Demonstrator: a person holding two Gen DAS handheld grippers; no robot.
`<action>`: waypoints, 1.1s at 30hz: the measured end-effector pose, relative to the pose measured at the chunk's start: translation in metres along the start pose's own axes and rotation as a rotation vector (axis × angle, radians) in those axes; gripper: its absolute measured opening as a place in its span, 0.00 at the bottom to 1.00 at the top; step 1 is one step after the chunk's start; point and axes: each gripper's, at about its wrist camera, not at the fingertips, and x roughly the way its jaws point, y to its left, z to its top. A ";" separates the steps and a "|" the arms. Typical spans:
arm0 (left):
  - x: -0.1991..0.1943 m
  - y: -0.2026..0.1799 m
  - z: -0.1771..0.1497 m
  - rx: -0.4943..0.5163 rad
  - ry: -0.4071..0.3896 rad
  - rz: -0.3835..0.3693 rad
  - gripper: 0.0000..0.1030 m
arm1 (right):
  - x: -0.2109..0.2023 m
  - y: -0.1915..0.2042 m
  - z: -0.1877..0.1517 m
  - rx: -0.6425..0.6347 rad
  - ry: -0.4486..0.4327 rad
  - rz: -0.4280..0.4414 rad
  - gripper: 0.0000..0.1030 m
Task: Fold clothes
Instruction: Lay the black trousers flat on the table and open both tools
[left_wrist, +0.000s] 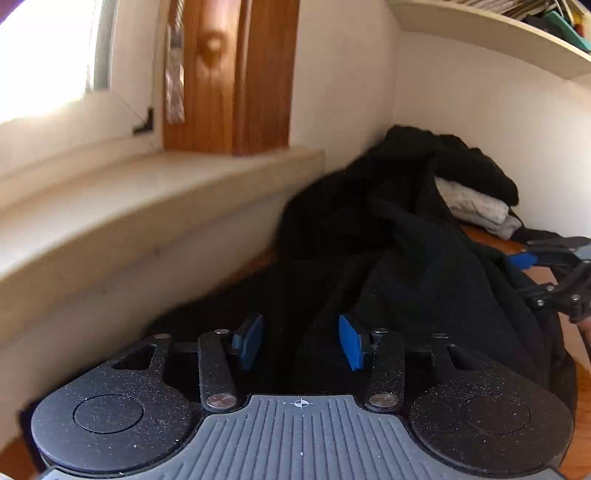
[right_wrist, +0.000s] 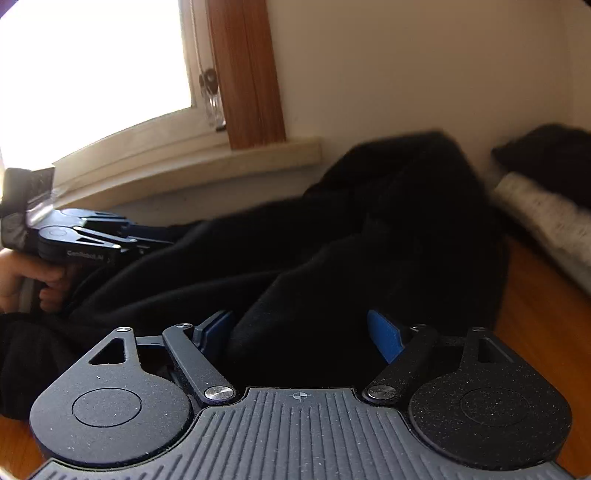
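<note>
Lying in a rumpled heap on the wooden surface (right_wrist: 535, 314), the black garment (left_wrist: 406, 251) stretched from the wall beneath the windowsill (left_wrist: 155, 184) toward both cameras, its folds bunched and partly blurred. In the left wrist view, the left hand-held gripper (left_wrist: 301, 341) had its blue pads (left_wrist: 352, 341) spread apart, with dark cloth lying between and just past them; neither pad visibly pinched the fabric. In the right wrist view, the right hand-held gripper (right_wrist: 304, 332) stood wider still, a thick fold of the same garment bulging up between its pads (right_wrist: 384, 334) without being clamped.

From the right wrist camera, the left hand-held gripper also showed at the left edge, lying low against the garment's near side, with a person's hand (right_wrist: 22, 277) wrapped around its grip. From the left wrist camera, the right hand-held gripper's tip poked in at the right edge, touching or just beside the cloth; which one could not be told.

Behind the black garment, near the corner of the wall, a stack of folded light-grey clothes (left_wrist: 476, 206) rested with another dark item (right_wrist: 550, 155) on top. A wooden window frame (left_wrist: 229, 74) rose above the sill, and a shelf (left_wrist: 491, 33) ran along the upper right.
</note>
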 end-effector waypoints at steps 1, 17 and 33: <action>-0.001 -0.001 -0.002 0.004 0.005 0.002 0.51 | 0.003 -0.001 0.000 -0.006 0.009 0.012 0.80; -0.025 -0.010 -0.030 0.026 0.064 0.064 0.52 | 0.025 0.023 -0.010 -0.190 0.123 0.179 1.00; -0.114 0.007 -0.076 -0.089 0.012 0.095 0.55 | -0.008 0.096 -0.041 -0.277 0.118 0.220 1.00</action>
